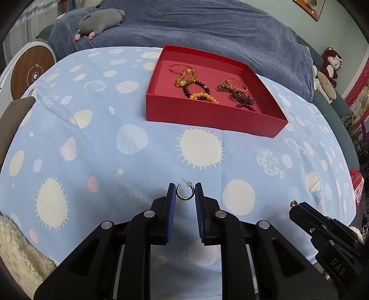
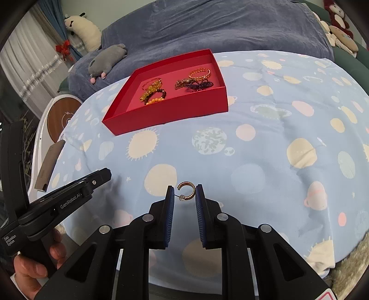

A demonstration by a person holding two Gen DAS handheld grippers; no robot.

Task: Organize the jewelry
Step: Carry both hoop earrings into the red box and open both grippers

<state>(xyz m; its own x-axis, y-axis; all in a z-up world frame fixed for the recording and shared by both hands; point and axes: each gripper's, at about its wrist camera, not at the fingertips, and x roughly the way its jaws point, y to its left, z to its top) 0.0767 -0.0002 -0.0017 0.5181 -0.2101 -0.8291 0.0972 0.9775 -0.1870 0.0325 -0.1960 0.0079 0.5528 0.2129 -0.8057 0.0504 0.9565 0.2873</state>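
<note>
The left gripper [image 1: 185, 192] is closed on a silver hoop earring [image 1: 185, 193], pinched between its blue pads [image 1: 171, 196], post pointing toward 12 o'clock. The right gripper [image 2: 184, 193] likewise clamps a gold hoop earring [image 2: 187, 192], its post and clear stopper toward 7 o'clock. Both hang just above the blue planet-print sheet [image 1: 115, 115] covering the bed. In the left wrist view the right gripper enters at 4 o'clock. The red box [image 1: 214, 115] sits well apart at 12 o'clock, holding yellow and dark beaded bracelets [image 1: 196, 87] on one side and gold chain bracelets [image 1: 233, 86] with dark beads on the other. A grey plush toy [image 1: 99, 22] lies beyond at 11 o'clock.
</note>
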